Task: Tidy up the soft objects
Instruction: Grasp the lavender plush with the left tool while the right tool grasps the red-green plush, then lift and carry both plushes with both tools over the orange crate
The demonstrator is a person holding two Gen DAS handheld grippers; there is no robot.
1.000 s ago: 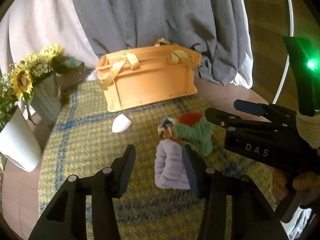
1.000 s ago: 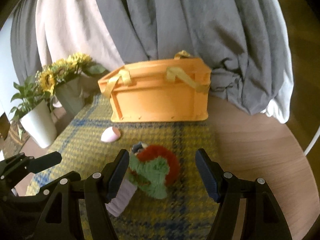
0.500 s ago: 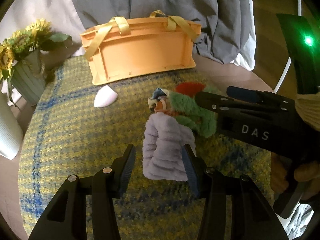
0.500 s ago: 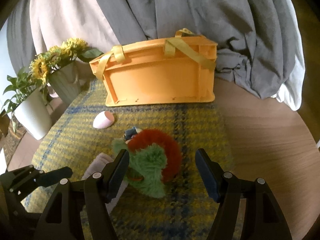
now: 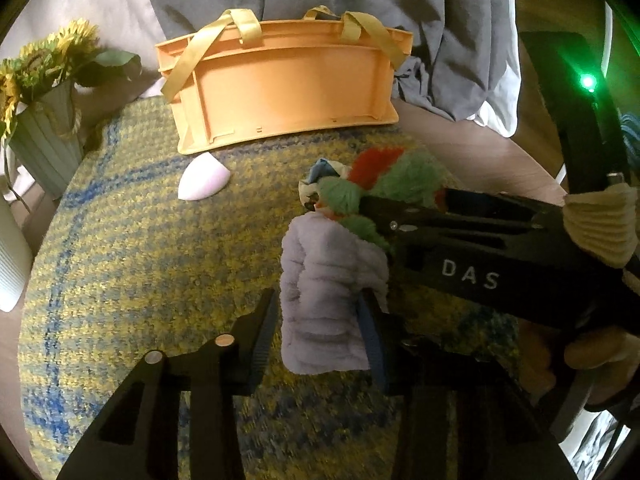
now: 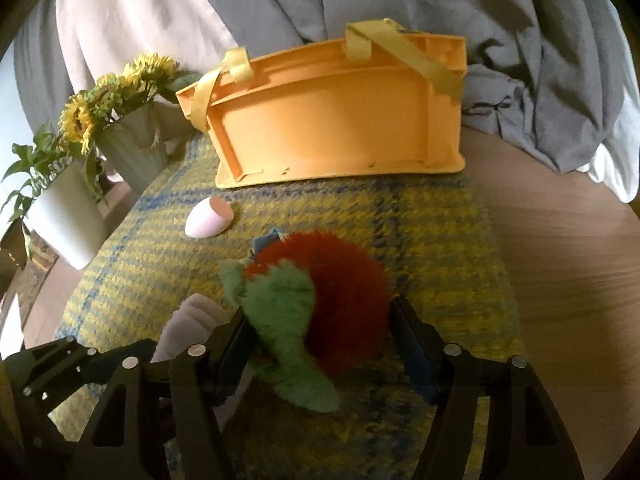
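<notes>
Hand-held gripper (image 5: 316, 336) astride ribbed (fluffy) cloth (image 5: 324, 300)

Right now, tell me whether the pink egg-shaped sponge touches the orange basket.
Apart. The left wrist view shows woven mat between the sponge and the basket.

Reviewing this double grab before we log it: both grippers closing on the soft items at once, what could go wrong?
1. The lavender fuzzy piece and the red-green plush touch; lifting one may drag the other.
2. The left gripper and right gripper work side by side and could collide.
3. A small blue-white item tucked against the plush could snag.
</notes>
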